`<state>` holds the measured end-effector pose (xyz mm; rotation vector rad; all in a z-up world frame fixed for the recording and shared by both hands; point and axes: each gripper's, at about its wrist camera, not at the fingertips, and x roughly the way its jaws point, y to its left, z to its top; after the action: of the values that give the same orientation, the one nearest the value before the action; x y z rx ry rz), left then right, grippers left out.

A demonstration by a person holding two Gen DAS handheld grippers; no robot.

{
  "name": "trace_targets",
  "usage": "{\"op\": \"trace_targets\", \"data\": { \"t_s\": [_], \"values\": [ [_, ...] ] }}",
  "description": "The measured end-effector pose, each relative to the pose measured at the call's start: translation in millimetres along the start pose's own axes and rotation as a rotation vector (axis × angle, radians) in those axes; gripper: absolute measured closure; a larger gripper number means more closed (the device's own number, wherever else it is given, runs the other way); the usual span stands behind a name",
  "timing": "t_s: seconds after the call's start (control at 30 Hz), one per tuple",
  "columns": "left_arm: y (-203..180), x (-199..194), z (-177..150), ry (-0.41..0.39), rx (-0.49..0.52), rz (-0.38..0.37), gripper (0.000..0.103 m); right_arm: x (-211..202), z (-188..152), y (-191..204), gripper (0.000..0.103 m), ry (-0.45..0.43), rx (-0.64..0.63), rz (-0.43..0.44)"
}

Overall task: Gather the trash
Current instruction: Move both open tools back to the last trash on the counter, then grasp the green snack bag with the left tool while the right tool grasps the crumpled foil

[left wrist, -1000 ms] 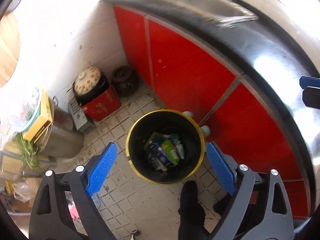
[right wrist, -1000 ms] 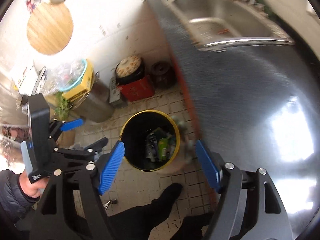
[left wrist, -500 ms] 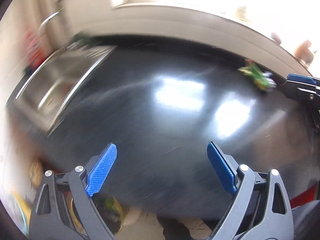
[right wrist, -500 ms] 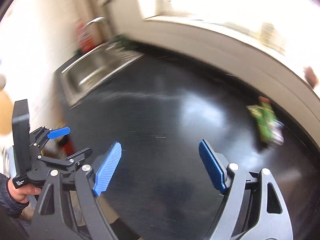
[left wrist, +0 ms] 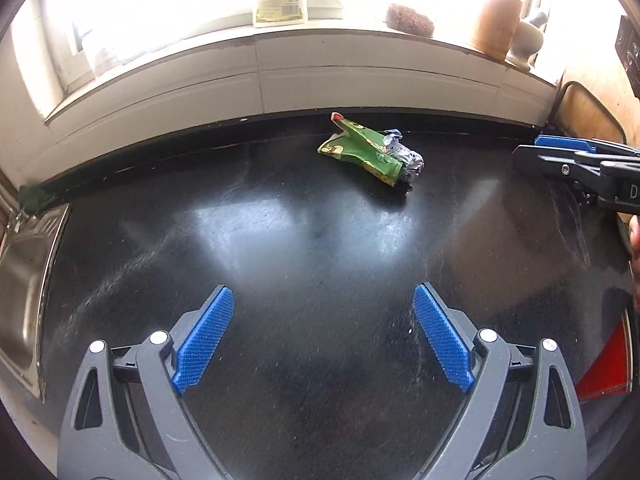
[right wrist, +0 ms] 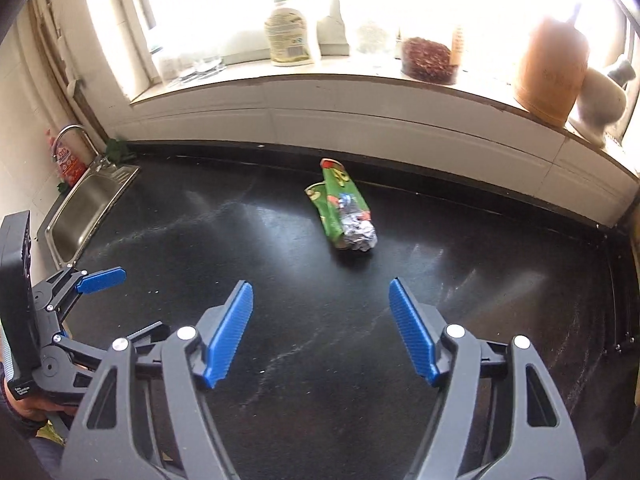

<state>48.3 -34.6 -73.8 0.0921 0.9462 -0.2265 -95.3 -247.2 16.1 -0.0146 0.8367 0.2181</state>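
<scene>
A crumpled green snack wrapper (left wrist: 362, 151) (right wrist: 338, 204) with a silver foil end lies on the black countertop (left wrist: 320, 248) (right wrist: 280, 260) near the back wall. My left gripper (left wrist: 323, 334) hovers over the counter well short of it, jaws wide open and empty. My right gripper (right wrist: 321, 332) is also short of the wrapper, which lies straight ahead; its jaws are closing a little with nothing between them. Each gripper shows at the edge of the other's view: the right gripper (left wrist: 560, 152) at the right, the left gripper (right wrist: 100, 280) at the left, held by a hand.
A steel sink (right wrist: 86, 208) (left wrist: 16, 280) with a tap is set in the counter's left end. The windowsill holds a soap bottle (right wrist: 289, 32), a jar (right wrist: 430, 60), a brown pot (right wrist: 550, 76) and a white mortar (right wrist: 600, 100). A red cabinet front (left wrist: 608, 372) shows below the counter edge.
Both grippers swung up from over the yellow-rimmed bin on the floor, across the sink, to face the counter and the green wrapper. The right jaws narrowed slightly.
</scene>
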Motion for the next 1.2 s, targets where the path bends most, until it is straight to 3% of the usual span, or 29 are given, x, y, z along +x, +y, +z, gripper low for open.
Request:
{"op": "trace_targets", "data": {
  "t_s": [0.3, 0.6, 0.67, 0.7, 0.93, 1.03, 1.2],
  "values": [
    [-4, 55, 42, 0.068, -0.018, -0.007, 0.014, 78, 30, -40, 0.046, 0.086, 0.012, 0.057],
    [-2, 120, 81, 0.134, -0.044, -0.035, 0.014, 153, 46, -55, 0.054, 0.190, 0.008, 0.138],
    [-2, 132, 88, 0.146, -0.046, -0.037, 0.014, 160, 46, -57, 0.062, 0.201, 0.002, 0.164],
    [-1, 137, 92, 0.150, -0.048, -0.039, 0.014, 160, 46, -57, 0.066, 0.203, -0.001, 0.199],
    [-2, 165, 113, 0.172, -0.064, -0.090, 0.014, 128, 43, -71, 0.068, 0.148, -0.009, 0.189],
    [-7, 173, 123, 0.172, -0.087, -0.150, 0.014, 113, 41, -89, 0.068, 0.137, 0.032, 0.165],
    [-18, 206, 132, 0.247, -0.150, -0.233, 0.013, 98, 34, -116, 0.068, 0.129, 0.102, 0.134]
  ]
}}
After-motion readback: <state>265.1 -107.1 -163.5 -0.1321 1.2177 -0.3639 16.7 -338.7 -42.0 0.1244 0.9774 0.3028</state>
